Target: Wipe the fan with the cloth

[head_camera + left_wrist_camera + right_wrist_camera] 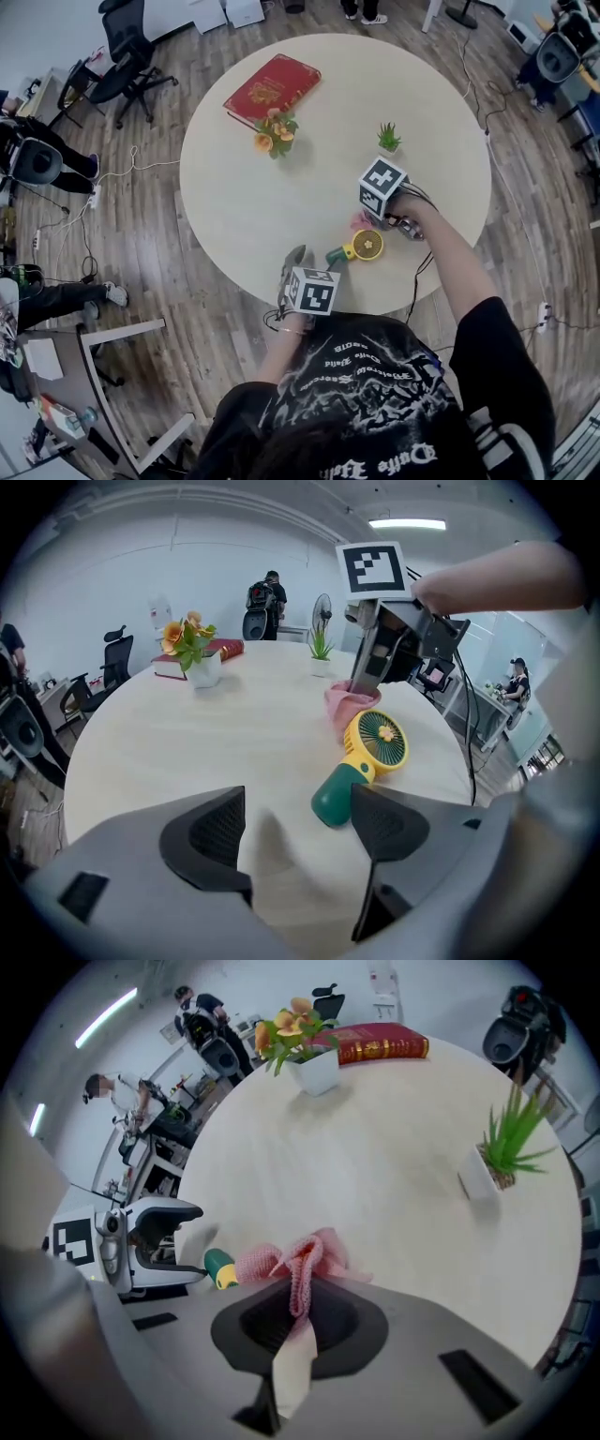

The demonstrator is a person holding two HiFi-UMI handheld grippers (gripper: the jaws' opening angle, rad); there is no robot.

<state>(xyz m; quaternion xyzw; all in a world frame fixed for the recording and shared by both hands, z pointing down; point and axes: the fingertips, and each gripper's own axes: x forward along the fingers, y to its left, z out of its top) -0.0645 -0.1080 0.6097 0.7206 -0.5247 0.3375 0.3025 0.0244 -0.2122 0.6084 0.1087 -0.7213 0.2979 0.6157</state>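
The right gripper (300, 1309) had its fingers clenched on the pink cloth (302, 1262), just beside the fan (377, 744) lying on the tabletop (309, 202). The left gripper (298, 829), fingers released, was near the fan's green handle (334, 799).

Round bench (281, 197): red book (272, 87), orange flowers (275, 133) just beside it, small green plant (389, 139) apart. Office chair (127, 56) beyond.

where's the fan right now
In the head view the fan lies on the table near the person's edge, green handle toward the left gripper, yellow head beside the pink cloth held by the right gripper.
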